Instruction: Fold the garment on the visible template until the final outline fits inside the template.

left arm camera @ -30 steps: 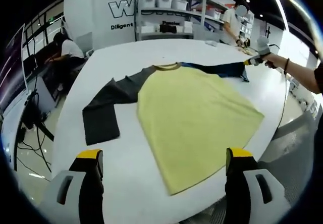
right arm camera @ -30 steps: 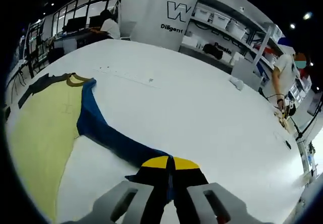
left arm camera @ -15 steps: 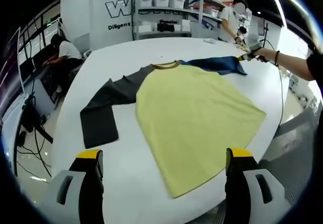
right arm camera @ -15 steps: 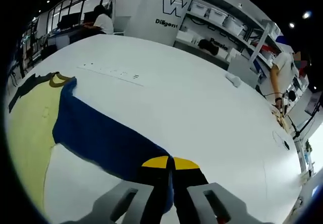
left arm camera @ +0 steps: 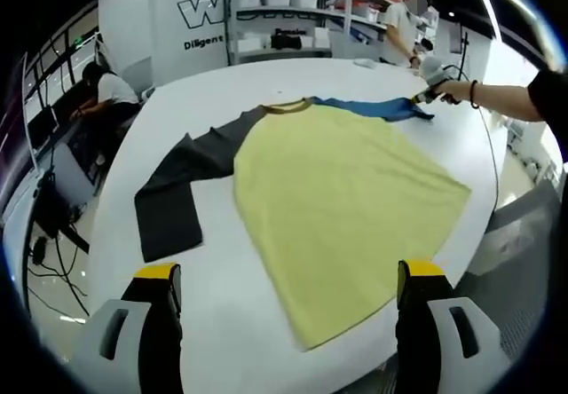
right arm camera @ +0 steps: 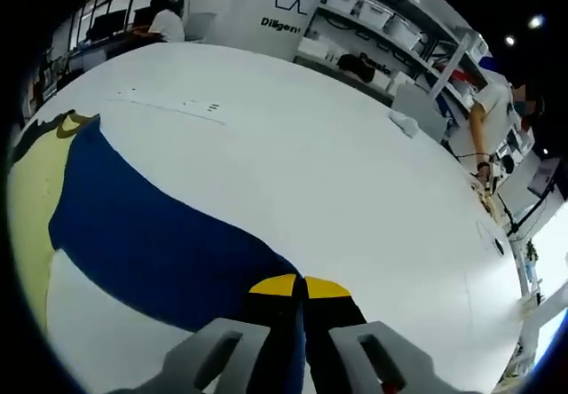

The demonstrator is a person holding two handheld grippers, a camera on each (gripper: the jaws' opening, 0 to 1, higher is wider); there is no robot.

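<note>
Hovering low over the near edge of a large white round table [left arm camera: 293, 79], the left gripper [left arm camera: 288, 279] has its 2 yellow-tipped black jaws spread wide apart with nothing between them. Just beyond lies the long-sleeved shirt with a pale yellow body [left arm camera: 342, 208], spread flat, its hem toward this gripper and its mustard collar [left arm camera: 286, 106] pointing away, so the body's long axis runs straight ahead from the left gripper. A dark grey sleeve [left arm camera: 177, 190] angles off to the left and bends back toward the near edge. At the far right, the right gripper [right arm camera: 290, 289] has its jaws pressed together on the cuff end of the blue sleeve [right arm camera: 160, 234], which is drawn out sideways from the collar, well away from the body. The left gripper is nearer the hem; folding probably begins by carrying the blue sleeve across the yellow body. No template outline can be made out.
</note>
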